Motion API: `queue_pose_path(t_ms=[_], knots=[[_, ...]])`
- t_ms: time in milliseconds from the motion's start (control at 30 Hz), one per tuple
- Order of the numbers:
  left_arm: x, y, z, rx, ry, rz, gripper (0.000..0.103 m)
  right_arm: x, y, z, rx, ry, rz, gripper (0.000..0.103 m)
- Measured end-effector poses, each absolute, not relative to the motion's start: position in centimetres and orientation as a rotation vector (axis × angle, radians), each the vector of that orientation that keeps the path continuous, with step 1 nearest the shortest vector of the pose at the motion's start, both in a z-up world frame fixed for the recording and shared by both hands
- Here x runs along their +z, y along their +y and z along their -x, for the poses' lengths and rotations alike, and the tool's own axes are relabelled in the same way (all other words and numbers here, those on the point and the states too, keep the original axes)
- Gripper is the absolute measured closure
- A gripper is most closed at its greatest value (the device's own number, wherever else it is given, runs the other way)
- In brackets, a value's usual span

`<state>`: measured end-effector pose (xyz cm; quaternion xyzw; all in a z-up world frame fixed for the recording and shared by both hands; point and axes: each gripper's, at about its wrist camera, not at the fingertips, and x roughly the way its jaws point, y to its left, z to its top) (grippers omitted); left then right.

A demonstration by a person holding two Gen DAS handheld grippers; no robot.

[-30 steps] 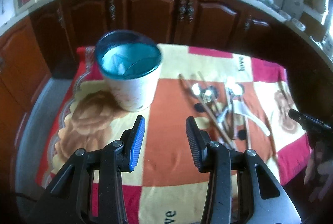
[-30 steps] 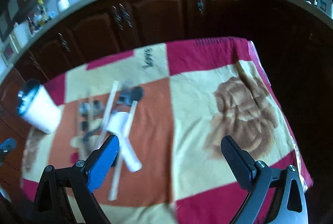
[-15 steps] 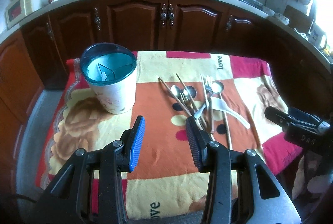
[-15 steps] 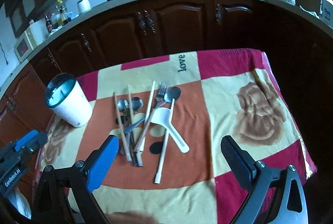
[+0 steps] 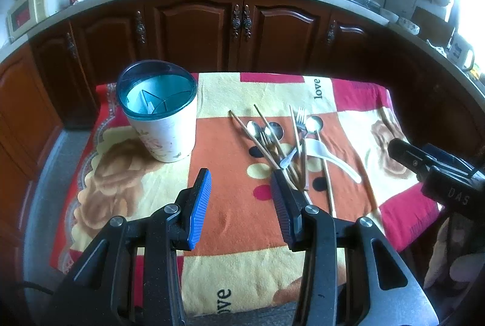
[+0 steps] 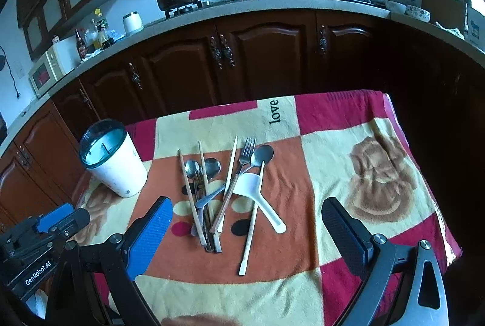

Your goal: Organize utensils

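So both my hand-held grippers, left (image 5: 239, 198) and right (image 6: 247, 223), hung spread and empty over the bench; the pile of metal and wooden utensils (image 6: 224, 189) lay beside the white teal-rimmed holder cup (image 6: 112, 162).

We see a white cup (image 6: 116, 171) with a teal rim, a white spoon (image 6: 257, 192), silver cutlery (image 6: 194, 169), and a red, orange and cream checked blanket (image 6: 333, 150) bearing brown roses.
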<state>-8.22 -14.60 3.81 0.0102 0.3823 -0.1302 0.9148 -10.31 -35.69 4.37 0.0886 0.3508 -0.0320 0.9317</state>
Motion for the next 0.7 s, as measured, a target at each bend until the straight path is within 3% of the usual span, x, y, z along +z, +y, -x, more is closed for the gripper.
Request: queue_pose_path(t_ms=[700], knots=[[4.9, -14.7, 8.5, -0.251, 0.756, -0.029, 0.063, 5.2, -33.9, 10.6, -0.041, 0.724, -0.112, 0.005]])
